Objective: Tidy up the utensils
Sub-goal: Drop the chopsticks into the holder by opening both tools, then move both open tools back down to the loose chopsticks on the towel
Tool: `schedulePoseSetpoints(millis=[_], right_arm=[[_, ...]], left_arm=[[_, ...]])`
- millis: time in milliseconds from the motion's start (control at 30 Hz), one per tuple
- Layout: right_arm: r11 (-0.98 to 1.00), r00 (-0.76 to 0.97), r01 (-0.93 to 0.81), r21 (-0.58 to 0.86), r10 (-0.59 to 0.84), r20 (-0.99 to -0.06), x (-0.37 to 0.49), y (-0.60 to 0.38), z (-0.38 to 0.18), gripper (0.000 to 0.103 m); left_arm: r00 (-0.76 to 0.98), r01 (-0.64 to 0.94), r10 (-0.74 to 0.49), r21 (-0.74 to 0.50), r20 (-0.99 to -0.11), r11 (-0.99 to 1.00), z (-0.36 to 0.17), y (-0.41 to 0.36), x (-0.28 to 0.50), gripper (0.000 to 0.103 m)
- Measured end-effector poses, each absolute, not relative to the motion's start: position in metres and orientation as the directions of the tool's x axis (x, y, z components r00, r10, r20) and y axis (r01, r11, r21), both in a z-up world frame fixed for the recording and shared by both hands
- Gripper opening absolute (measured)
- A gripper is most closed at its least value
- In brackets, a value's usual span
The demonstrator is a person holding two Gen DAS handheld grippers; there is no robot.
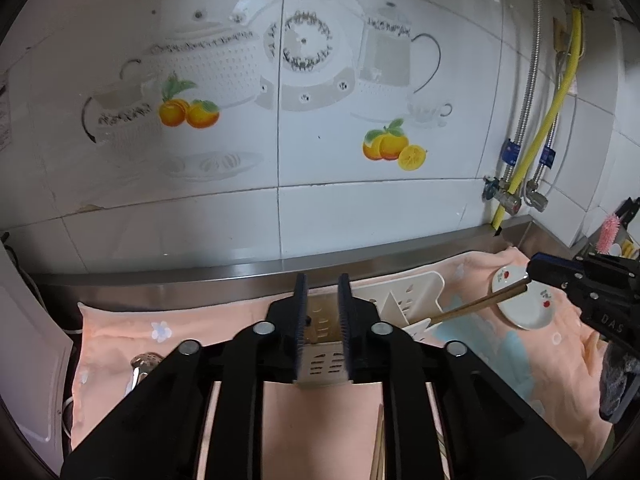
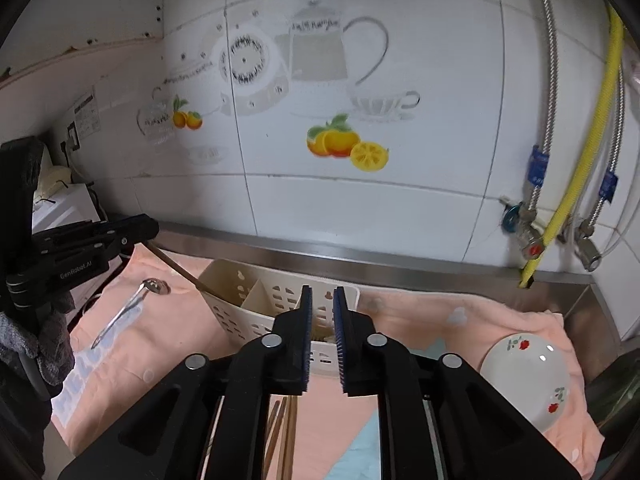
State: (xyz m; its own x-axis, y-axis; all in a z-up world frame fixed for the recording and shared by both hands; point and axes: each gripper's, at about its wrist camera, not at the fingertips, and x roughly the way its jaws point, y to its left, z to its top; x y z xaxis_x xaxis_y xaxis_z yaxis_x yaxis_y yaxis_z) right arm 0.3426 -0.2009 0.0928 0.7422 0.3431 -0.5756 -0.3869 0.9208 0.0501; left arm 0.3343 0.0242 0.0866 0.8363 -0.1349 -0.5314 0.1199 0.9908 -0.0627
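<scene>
A: Where do we stand with the caddy (image 2: pixel 240 304)?

B: It lies on the cloth against the steel ledge, straight ahead of both grippers. The left gripper (image 1: pixel 322 285) and right gripper (image 2: pixel 322 292) each show a narrow gap, pads released, nothing pressed between them that we can see.

A: And the chopstick (image 1: pixel 478 306) by the right tip?

B: It slants down from that tip into the caddy. Another (image 2: pixel 176 266) does the same from the left tip. We cannot tell whether either still touches a pad.

A: What next, do we think?

B: Probably the loose chopsticks (image 2: pixel 282 432) below the right fingers, long axis along them, so the right hand is nearer. The gripper bodies cut them off. The spoon (image 2: pixel 132 304) lies left.
</scene>
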Motion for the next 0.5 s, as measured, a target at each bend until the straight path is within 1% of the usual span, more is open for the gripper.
schedulePoseSetpoints(millis=[133, 167, 200, 267, 367, 500], right_arm=[[0.921, 0.765, -0.388, 0.036, 0.343, -0.544, 0.322, -0.207, 0.104, 0.020], [0.921, 0.770, -0.389, 0.035, 0.345, -0.537, 0.316, -0.208, 0.106, 0.021], [0.920, 0.772, -0.391, 0.036, 0.349, -0.531, 0.310, -0.210, 0.107, 0.023], [0.917, 0.773, -0.398, 0.041, 0.359, -0.524, 0.296, -0.213, 0.107, 0.024], [0.911, 0.765, -0.411, 0.043, 0.371, -0.526, 0.274, -0.216, 0.100, 0.027], [0.907, 0.756, -0.420, 0.041, 0.375, -0.536, 0.248, -0.218, 0.081, 0.028]], left_arm=[[0.846, 0.125, -0.139, -0.062, -0.515, 0.990, 0.095, 0.025, 0.315, 0.020], [0.848, 0.130, -0.143, -0.060, -0.511, 0.990, 0.096, 0.024, 0.309, 0.023], [0.850, 0.134, -0.145, -0.059, -0.507, 0.989, 0.097, 0.024, 0.302, 0.028], [0.855, 0.135, -0.146, -0.058, -0.498, 0.989, 0.098, 0.025, 0.287, 0.032], [0.851, 0.145, -0.155, -0.060, -0.502, 0.988, 0.093, 0.026, 0.265, 0.033], [0.840, 0.154, -0.165, -0.065, -0.516, 0.986, 0.078, 0.027, 0.239, 0.034]])
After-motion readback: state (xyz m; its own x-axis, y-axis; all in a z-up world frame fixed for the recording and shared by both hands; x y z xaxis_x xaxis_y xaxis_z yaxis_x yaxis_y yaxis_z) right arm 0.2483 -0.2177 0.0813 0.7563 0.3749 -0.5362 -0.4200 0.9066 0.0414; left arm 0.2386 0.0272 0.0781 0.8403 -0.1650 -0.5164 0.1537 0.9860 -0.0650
